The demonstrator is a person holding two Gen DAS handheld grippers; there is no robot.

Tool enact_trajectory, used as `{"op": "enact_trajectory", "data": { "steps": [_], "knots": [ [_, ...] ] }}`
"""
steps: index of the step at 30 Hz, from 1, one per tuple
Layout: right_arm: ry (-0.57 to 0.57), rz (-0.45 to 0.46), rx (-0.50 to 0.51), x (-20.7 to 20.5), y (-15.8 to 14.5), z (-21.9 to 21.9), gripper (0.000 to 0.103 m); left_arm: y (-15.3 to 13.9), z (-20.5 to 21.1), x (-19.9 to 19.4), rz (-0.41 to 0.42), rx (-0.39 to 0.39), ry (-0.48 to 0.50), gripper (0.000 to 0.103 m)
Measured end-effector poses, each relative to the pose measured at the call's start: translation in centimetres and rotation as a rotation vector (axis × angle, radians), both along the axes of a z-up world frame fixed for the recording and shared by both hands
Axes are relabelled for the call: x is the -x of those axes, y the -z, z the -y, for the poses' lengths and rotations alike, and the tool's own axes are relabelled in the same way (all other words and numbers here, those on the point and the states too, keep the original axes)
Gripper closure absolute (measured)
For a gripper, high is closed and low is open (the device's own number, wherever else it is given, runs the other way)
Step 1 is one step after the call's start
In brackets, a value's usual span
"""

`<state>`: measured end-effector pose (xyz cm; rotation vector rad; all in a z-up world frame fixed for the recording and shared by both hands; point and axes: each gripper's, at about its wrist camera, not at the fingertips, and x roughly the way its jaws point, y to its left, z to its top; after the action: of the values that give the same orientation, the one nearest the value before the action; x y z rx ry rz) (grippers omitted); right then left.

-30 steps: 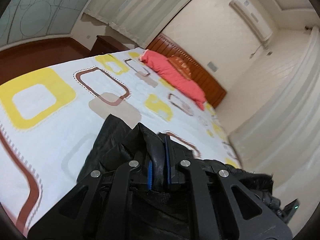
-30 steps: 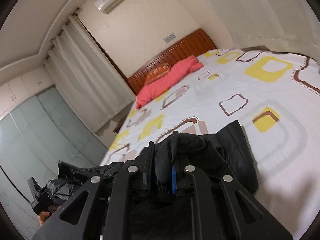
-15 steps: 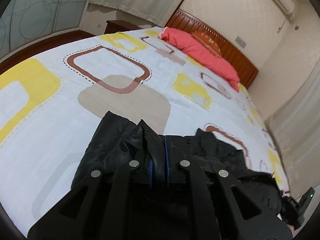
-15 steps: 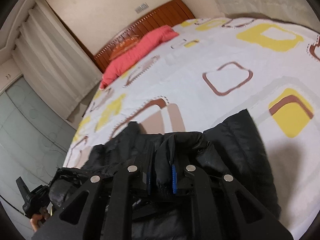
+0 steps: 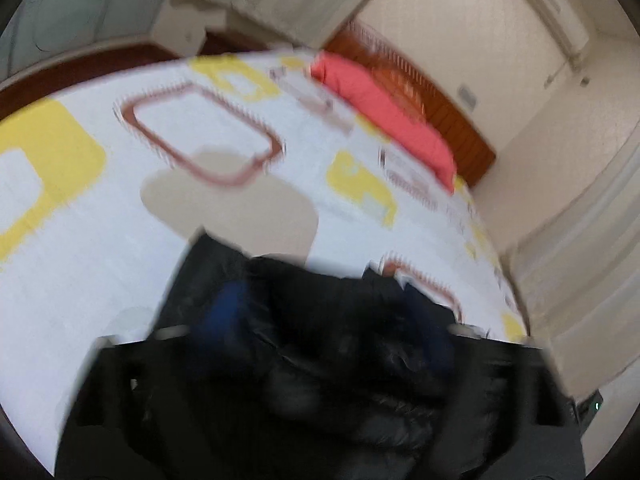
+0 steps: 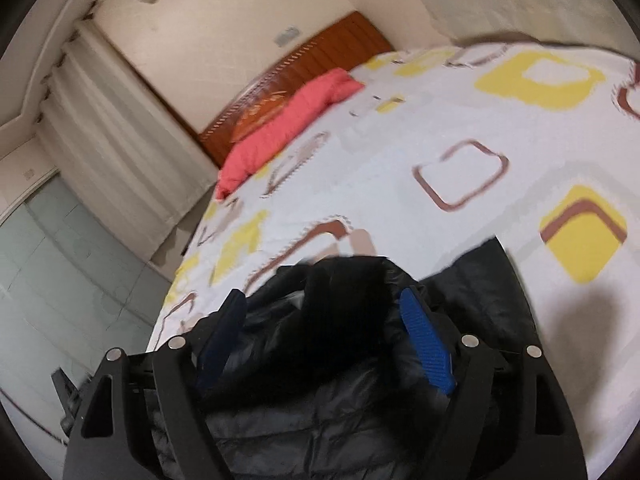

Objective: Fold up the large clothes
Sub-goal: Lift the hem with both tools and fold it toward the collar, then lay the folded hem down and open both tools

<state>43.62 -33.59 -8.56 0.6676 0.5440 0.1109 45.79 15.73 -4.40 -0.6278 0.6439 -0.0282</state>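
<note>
opening both tools (image 5: 324,320) (image 6: 324,336), earlier clamped, jacket (image 6: 344,420) now loose between pads

Black quilted puffer jacket (image 6: 340,420): slick synthetic shell, slight sheen. White patterned cotton-look bedsheet (image 6: 400,184): matt. Reddish-brown slatted wooden headboard (image 6: 320,52): glossy varnish. Black matt plastic right gripper (image 6: 324,332), ribbed blue pads (image 6: 426,344).

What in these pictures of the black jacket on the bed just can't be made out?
- Left wrist view: the whole frame is motion-blurred, so the left gripper with its opening jaws, and the black jacket between them, are smears.
- Right wrist view: the right gripper hides the jacket's near part; its jaws are opening around the collar.
- Both views: the jacket's lower part is cut off by the bottom edge.
- Orange cushion: pattern too blurred.
</note>
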Motion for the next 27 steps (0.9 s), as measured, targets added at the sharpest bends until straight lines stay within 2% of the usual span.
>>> {"op": "enact_trajectory", "data": {
  "steps": [2,5,8,9,11,16,17,18,19,20,21,23,24,27],
  "knots": [
    [-0.006,-0.005,0.033,0.4,-0.2,-0.5,0.025,-1.1,-0.1,0.7,0.04,-0.012,0.003,0.013],
    [-0.03,-0.051,0.109,-0.2,0.2,-2.0,0.025,-1.2,0.5,0.7,0.013,-0.049,0.033,0.013],
    [-0.05,-0.092,0.213,-1.7,0.7,-4.2,0.026,-0.6,1.6,-0.1,-0.018,-0.101,0.069,0.022],
    [-0.057,-0.1,0.239,-2.2,0.8,-4.8,0.029,-0.5,2.0,-0.5,-0.029,-0.122,0.074,0.023],
    [-0.081,-0.118,0.296,-3.8,0.8,-6.5,0.035,-0.1,2.8,-1.5,-0.045,-0.161,0.088,0.023],
    [-0.133,-0.153,0.395,-7.8,1.6,-9.8,0.035,1.9,4.5,-4.7,-0.108,-0.196,0.131,0.023],
    [-0.133,-0.168,0.42,-8.3,1.9,-10.2,0.036,2.4,5.0,-5.2,-0.119,-0.213,0.135,0.023],
    [-0.121,-0.225,0.488,-9.3,3.0,-10.8,0.036,3.0,5.7,-5.9,-0.137,-0.248,0.14,0.023],
    [-0.121,-0.275,0.513,-10.1,4.3,-11.0,0.036,3.7,6.0,-6.3,-0.154,-0.274,0.141,0.023],
    [-0.129,-0.3,0.5,-10.6,5.4,-10.8,0.035,4.5,6.5,-6.8,-0.155,-0.297,0.165,0.023],
    [-0.128,-0.3,0.493,-10.7,5.6,-10.7,0.035,5.6,7.1,-7.6,-0.193,-0.328,0.174,0.023],
    [-0.128,-0.296,0.491,-10.6,5.0,-10.5,0.036,5.9,7.3,-7.8,-0.197,-0.357,0.172,0.023],
    [-0.123,-0.285,0.485,-10.2,4.5,-10.3,0.036,5.6,7.3,-7.7,-0.191,-0.358,0.176,0.023],
    [-0.077,-0.248,0.478,-9.0,3.4,-8.7,0.036,3.7,6.3,-6.0,-0.114,-0.289,0.18,0.023]
  ]
}}
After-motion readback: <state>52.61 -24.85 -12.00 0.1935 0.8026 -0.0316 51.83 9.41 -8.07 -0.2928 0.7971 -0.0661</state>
